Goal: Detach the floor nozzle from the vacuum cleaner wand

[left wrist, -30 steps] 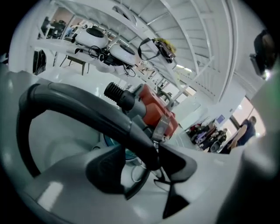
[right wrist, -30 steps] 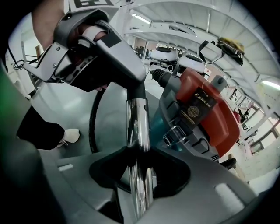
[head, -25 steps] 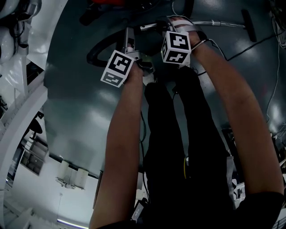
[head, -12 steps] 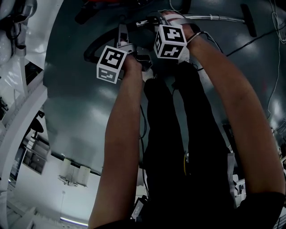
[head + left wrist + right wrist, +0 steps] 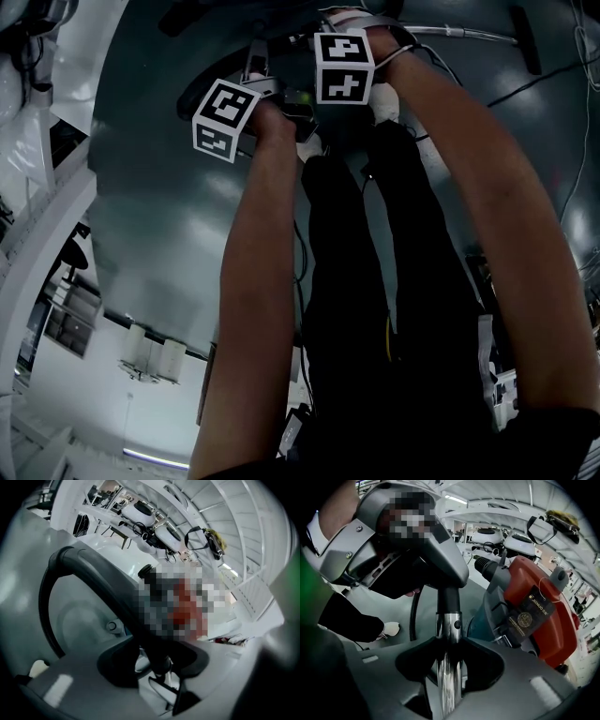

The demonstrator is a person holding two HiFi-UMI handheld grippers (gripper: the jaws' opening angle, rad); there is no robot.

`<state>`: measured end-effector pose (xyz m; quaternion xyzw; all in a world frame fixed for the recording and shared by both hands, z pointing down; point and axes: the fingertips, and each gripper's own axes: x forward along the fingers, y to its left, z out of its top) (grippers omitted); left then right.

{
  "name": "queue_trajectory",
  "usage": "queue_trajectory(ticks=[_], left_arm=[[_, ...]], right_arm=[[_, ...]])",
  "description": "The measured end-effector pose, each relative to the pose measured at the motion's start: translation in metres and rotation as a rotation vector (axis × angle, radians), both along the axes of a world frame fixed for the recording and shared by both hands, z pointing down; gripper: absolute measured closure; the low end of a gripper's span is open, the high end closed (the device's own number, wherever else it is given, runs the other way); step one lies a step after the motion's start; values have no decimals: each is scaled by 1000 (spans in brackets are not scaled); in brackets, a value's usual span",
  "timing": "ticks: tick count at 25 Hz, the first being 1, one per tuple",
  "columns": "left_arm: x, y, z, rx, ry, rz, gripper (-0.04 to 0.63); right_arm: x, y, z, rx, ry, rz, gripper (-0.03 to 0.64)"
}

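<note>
Your right tool is clenched on the chrome wand, biting just below the black collar where the wand meets the handle pipe. Your left tool has just been closing in. The handle pipe runs right down between its jaws and they look clamped round it, at the low end of that curved bit. So you've got a grip either side of the joint, with both tools close together and pointing down at the floor.

The ribbed hose loops off the top of the handle pipe in a big arc to the left. The red vacuum body sits just beside the wand, on the right in the right gripper view.

The floor nozzle is way off from both tools. In the head view it's the black bar lying on the floor at the top right, at the far end of the wand. As far as I can make out it's on there, but it's small and dark.
</note>
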<state>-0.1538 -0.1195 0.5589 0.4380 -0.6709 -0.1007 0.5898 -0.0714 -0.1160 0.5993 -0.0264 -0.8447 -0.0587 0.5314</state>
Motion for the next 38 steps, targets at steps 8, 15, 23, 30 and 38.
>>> queue_trajectory(ticks=[8,15,23,30,38], left_arm=[[-3,5,2,-27,41,11,410],[-7,15,7,-67,56,11,408],[-18,28,10,-111,96,-1,411],[-30,35,12,-138,109,33,410],[-18,30,-12,-45,68,49,416]], right_arm=[[-2,5,0,-37,-3,-22,449],[-4,13,2,-25,11,-22,449],[-14,26,3,-77,-3,-29,451],[-20,32,-1,-81,-18,-12,471],[-18,32,-2,-84,-55,-41,446]])
